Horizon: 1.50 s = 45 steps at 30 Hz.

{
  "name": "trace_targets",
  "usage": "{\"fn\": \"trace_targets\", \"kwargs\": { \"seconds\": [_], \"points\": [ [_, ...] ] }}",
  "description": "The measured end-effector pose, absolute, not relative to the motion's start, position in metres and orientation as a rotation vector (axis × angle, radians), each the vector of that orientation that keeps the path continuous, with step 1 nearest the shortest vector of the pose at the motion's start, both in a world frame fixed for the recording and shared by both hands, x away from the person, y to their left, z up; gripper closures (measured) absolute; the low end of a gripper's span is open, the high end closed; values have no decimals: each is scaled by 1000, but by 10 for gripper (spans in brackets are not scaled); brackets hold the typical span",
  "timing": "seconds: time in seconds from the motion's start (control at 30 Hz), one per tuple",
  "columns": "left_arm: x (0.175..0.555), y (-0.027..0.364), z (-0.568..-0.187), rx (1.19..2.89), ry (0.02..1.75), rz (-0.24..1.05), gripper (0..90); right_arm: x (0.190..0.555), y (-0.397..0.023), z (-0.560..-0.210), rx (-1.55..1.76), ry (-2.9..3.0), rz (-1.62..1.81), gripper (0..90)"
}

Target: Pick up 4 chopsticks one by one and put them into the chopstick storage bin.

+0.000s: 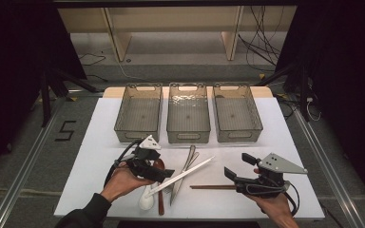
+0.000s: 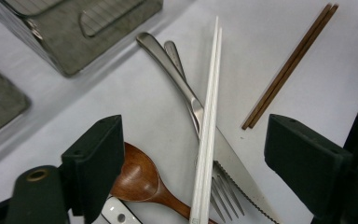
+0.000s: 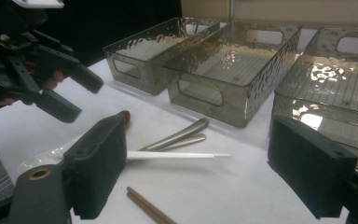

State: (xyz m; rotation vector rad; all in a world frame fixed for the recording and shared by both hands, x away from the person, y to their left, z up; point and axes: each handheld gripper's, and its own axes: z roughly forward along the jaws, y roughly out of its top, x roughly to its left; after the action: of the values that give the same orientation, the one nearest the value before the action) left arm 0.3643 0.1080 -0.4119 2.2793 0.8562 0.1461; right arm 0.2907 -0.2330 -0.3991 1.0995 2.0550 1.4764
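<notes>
White chopsticks [image 2: 208, 121] lying as a pair between the spread fingers [image 2: 98, 158] of the left gripper [image 1: 164, 174], crossing over a steel knife [image 2: 200, 116] and fork [image 2: 223, 196]; not touched by either finger. Just beside the near finger, a wooden spoon [image 2: 137, 179], bowl up, with a white spoon [image 1: 146, 199] partly under it. Beyond the far finger, well apart, brown chopsticks [image 2: 289, 65] flat on the white desk [image 2: 135, 98]. Left gripper wide open and empty, hovering low over the pile of cutlery, gripped by the left hand [image 1: 123, 180].

Right gripper [image 1: 240, 168] wide open as well, nothing between its fingers [image 3: 98, 163], held by the right hand [image 1: 275, 204] close to the desk; brown chopsticks just ahead of and below its fingers, white chopsticks and the steel handles farther ahead.

Past both grippers, three clear ribbed bins side by side: left bin [image 1: 139, 113], middle bin [image 1: 188, 113], right bin [image 1: 236, 113].
</notes>
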Motion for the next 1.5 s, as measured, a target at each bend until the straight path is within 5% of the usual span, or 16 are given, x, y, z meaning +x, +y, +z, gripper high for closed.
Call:
{"fn": "trace_targets", "kwargs": {
  "seconds": [0.6, 1.5],
  "points": [
    [383, 81, -439, 2516, 904, 49, 447, 292, -231, -400, 1098, 2076, 1473, 211],
    [393, 74, -457, 2592, 889, -44, 665, 292, -231, -400, 1099, 2097, 1478, 220]
  ]
}}
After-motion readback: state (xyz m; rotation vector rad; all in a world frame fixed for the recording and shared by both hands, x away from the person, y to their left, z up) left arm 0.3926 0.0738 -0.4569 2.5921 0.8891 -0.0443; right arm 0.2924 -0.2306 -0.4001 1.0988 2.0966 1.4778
